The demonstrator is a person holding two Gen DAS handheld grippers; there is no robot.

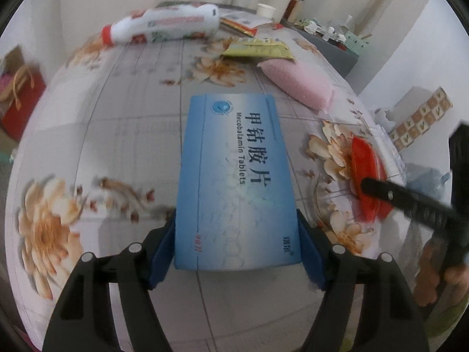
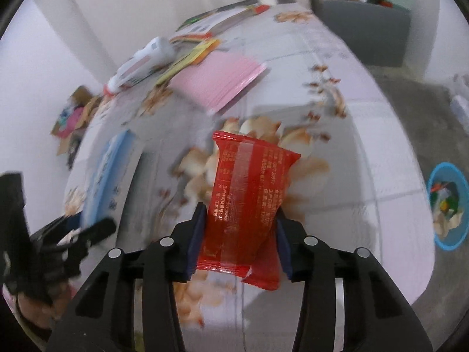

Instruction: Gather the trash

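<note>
Left wrist view:
Left gripper (image 1: 236, 236): jaws set wide, pads pressed on both long edges of the blue tablet box (image 1: 234, 182).
Blue tablet box: held above the floral tablecloth (image 1: 117, 146).
Behind: white bottle (image 1: 164, 23), pink pack (image 1: 296, 80).

Right wrist view:
Right gripper (image 2: 239, 239): jaws about half open, clamped on the red wrapper (image 2: 246, 202).
Red wrapper: held above the table.
Floor, right: blue bin (image 2: 448, 205) with rubbish inside.
</note>
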